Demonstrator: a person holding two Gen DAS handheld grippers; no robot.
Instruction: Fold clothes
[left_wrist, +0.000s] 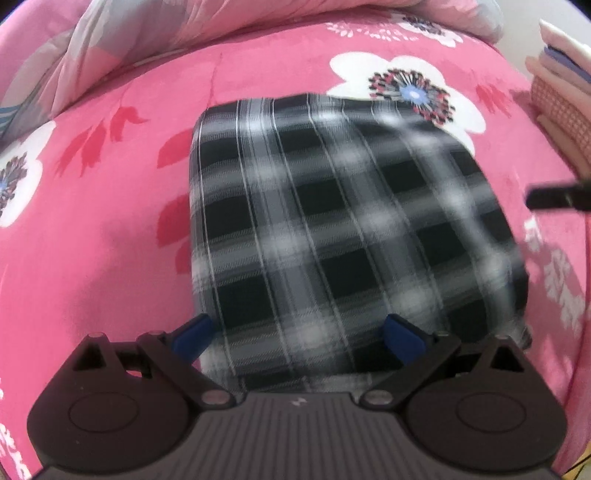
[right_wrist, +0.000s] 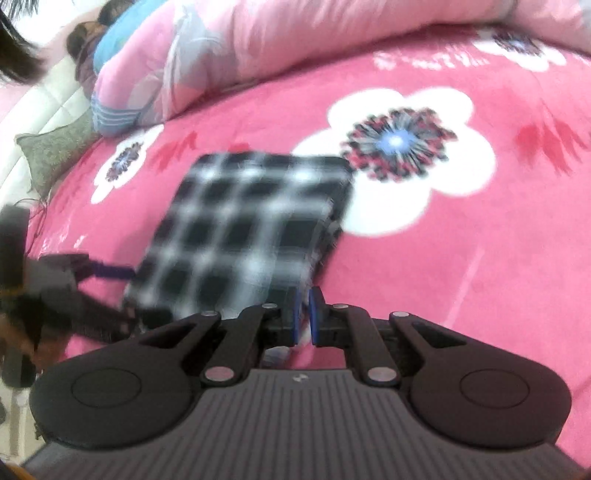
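Lying folded into a rectangle on the pink floral bedspread, the black-and-white plaid garment sits below the left gripper, whose jaws are spread. The right gripper, jaws pressed nearly together, pinches the garment's near corner. A pink quilt lies bunched behind.

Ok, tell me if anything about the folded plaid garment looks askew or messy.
Nothing stands out. The plaid garment lies as a flat, tidy rectangle on the pink floral bedspread. Its right edge shows stacked layers, though blur hides whether they line up exactly.
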